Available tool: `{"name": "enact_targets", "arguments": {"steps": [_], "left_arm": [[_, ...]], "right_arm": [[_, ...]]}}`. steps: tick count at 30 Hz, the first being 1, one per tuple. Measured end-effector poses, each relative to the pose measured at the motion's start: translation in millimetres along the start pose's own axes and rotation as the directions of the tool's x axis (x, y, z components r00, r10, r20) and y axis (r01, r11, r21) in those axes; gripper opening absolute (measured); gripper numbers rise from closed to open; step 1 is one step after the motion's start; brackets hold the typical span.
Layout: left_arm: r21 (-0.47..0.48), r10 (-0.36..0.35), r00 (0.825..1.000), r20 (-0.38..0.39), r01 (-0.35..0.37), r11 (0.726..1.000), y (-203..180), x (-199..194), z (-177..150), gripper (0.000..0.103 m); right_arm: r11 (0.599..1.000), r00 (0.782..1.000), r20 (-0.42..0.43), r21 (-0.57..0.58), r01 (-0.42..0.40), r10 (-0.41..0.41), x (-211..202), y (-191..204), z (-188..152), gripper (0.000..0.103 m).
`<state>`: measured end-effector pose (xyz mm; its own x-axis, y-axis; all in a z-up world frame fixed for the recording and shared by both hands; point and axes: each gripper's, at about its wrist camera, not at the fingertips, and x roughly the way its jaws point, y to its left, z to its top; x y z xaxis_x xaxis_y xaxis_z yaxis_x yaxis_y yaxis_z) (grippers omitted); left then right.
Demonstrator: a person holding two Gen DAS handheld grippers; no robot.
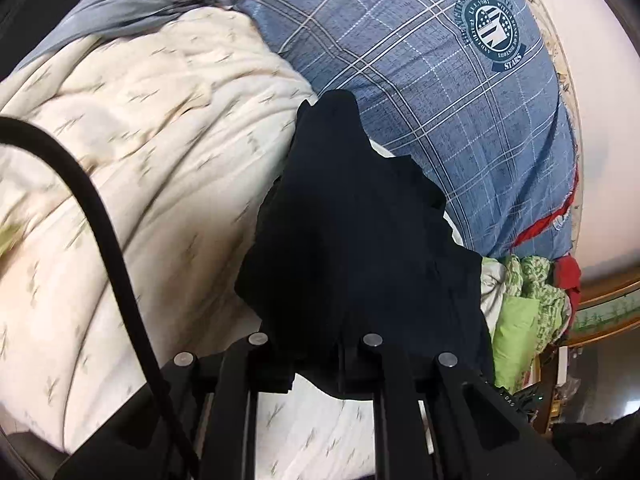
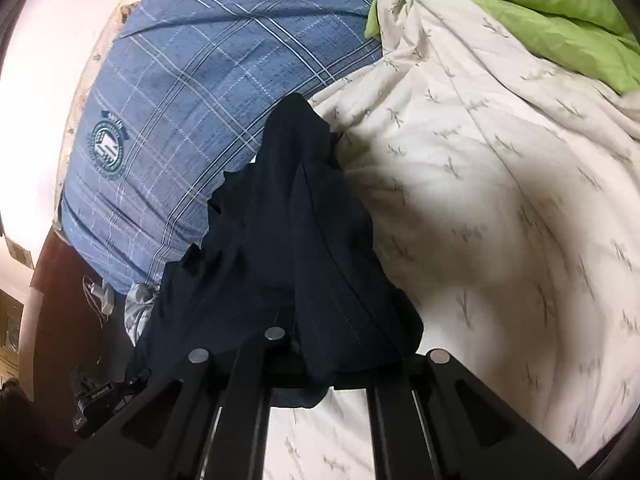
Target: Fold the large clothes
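A dark navy garment (image 1: 352, 240) hangs bunched over my left gripper (image 1: 316, 356) and hides its fingertips; the jaws look shut on the cloth. In the right wrist view the same dark garment (image 2: 288, 240) drapes over my right gripper (image 2: 320, 356), which also looks shut on it, fingertips hidden. Both grippers hold the garment lifted above a white quilt (image 1: 140, 160) with a small leaf print, which also shows in the right wrist view (image 2: 480, 200).
A blue plaid sheet or pillow with a round badge (image 1: 440, 80) lies beyond the garment, and also in the right view (image 2: 180, 100). Green bedding (image 2: 540, 8) and a green and red pile (image 1: 532, 292) lie at the side. A black cable (image 1: 100, 220) crosses the left view.
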<state>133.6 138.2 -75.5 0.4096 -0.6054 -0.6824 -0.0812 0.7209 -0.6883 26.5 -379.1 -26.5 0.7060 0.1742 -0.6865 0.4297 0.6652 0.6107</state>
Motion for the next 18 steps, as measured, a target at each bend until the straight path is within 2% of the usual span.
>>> {"name": "enact_targets", "arguments": {"steps": [4, 8, 11, 12, 13, 14, 15, 17, 18], "left_arm": [[-0.018, -0.015, 1.000, -0.013, 0.015, 1.000, 19, -12, -10, 0.012], [-0.007, -0.066, 0.998, -0.004, 0.066, 0.998, 29, -23, -20, 0.012], [-0.008, -0.033, 0.999, -0.022, 0.033, 0.999, 36, -13, -28, 0.017], [0.013, 0.027, 0.999, -0.023, -0.027, 1.000, 37, -7, -30, 0.026], [0.018, 0.074, 0.997, -0.018, -0.073, 0.997, 38, -3, -33, 0.042], [0.018, 0.120, 0.993, -0.007, -0.120, 0.993, 40, 1, -37, 0.050], [0.019, 0.151, 0.989, 0.003, -0.151, 0.988, 44, 3, -41, 0.064], [0.020, 0.147, 0.989, 0.011, -0.148, 0.989, 47, 2, -46, 0.066], [0.021, 0.143, 0.990, 0.013, -0.143, 0.989, 47, 0, -47, 0.067]], "right_arm": [[1.000, 1.000, -0.008, 0.020, -0.018, 0.018, -14, -6, -28, 0.005], [1.000, 1.000, 0.008, 0.017, -0.012, 0.012, -25, -6, -42, 0.005], [0.999, 0.999, -0.008, 0.024, 0.040, -0.039, -17, -11, -42, 0.006], [0.998, 0.998, -0.034, 0.032, 0.058, -0.057, -9, -15, -42, 0.006], [0.996, 0.995, -0.059, 0.033, 0.079, -0.077, -2, -18, -43, 0.009], [0.994, 0.994, -0.065, 0.062, 0.088, -0.084, 2, -24, -43, 0.016], [0.991, 0.995, -0.069, 0.102, 0.083, -0.076, 4, -29, -45, 0.020], [0.986, 0.993, -0.070, 0.131, 0.101, -0.092, 4, -35, -46, 0.042], [0.981, 0.991, -0.062, 0.145, 0.125, -0.117, 1, -37, -47, 0.049]]}}
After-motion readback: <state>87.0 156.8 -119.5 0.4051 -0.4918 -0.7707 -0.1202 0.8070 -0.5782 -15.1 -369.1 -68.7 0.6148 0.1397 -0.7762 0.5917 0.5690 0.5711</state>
